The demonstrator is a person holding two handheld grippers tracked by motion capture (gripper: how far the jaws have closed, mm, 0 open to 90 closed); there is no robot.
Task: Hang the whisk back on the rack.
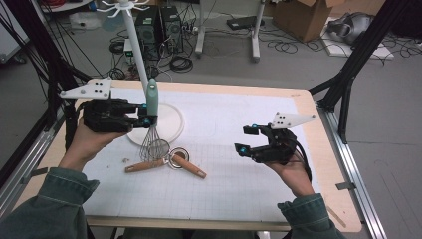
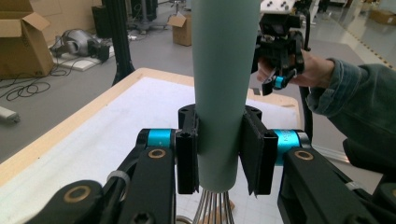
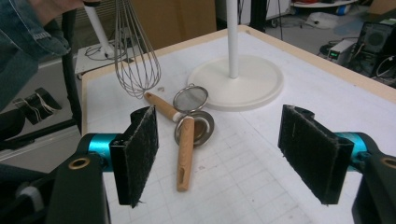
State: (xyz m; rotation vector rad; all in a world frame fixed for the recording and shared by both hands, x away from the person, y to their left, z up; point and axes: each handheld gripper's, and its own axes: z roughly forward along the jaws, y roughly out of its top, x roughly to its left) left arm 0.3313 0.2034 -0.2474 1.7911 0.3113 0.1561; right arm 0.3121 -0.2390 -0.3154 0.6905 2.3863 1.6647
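Green-handled whisk (image 1: pixel 152 117) pinched in left claw (image 1: pixel 147 115); right claw (image 1: pixel 246 140) spread; two wooden-handled strainers (image 1: pixel 166 160) on table (image 1: pixel 239 184)

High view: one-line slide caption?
Left gripper holds a whisk upright over two strainers; right gripper open.

A white stand (image 1: pixel 140 59) with a round base (image 3: pixel 243 84) rises from the white table mat (image 1: pixel 239 124), two wooden-handled strainers (image 3: pixel 189 123) lie crossed near it, and cardboard boxes (image 1: pixel 303 17) and computer towers (image 1: pixel 159 27) sit on the floor beyond.
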